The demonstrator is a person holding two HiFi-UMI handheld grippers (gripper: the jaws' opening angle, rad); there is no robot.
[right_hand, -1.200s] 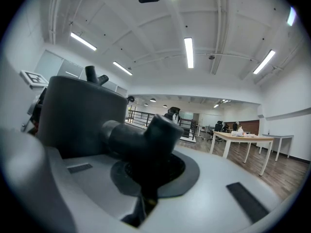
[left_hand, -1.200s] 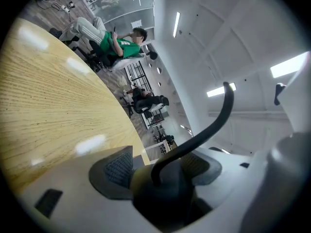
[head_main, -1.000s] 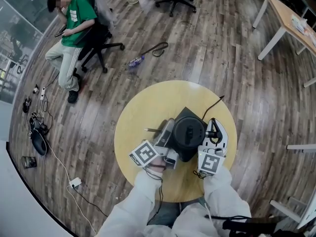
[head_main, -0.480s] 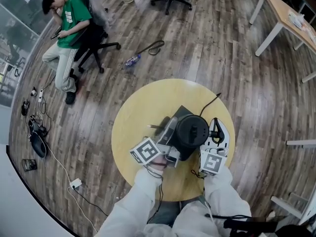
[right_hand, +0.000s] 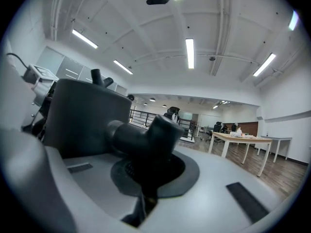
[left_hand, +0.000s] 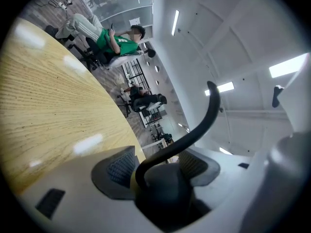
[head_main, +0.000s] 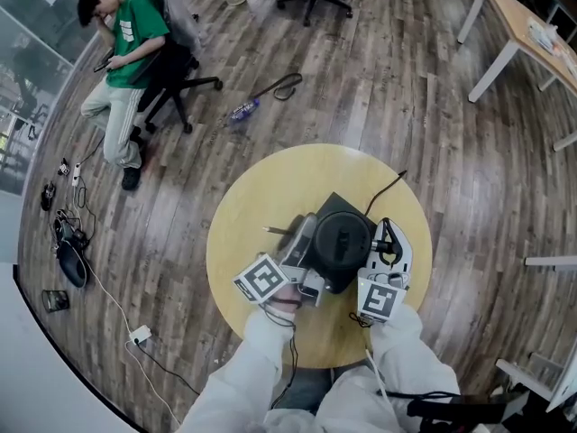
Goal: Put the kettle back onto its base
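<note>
**A:** Kettle (head_main: 343,242) first: where is it?

**B:** Directly over its base (head_main: 340,206), the black square near the middle of the round surface (head_main: 261,197). From the head view I can't tell whether it is seated on the base or a little above it.

**A:** And the tongs?

**B:** The right tongs (right_hand: 148,171) are clamped on the handle (right_hand: 138,137), the dark stub sticking out of the body on the side of the base nearest the person. The left tongs (left_hand: 156,174) are closed on a dark rounded part with a thin black arc rising from it. I take that part for the kettle's far flank, but I'm not sure.

**A:** How will it handle?

**B:** Stiff and hard-shelled, I'd say, and heavier if there is water in it. The smooth body looks slippery, so the handle is the place to carry it, with the left side only steadying.

**A:** Anything to watch?

**B:** The cord (head_main: 389,190) runs away from the base's far corner. I'd keep the kettle upright and centred as it goes down.
</note>
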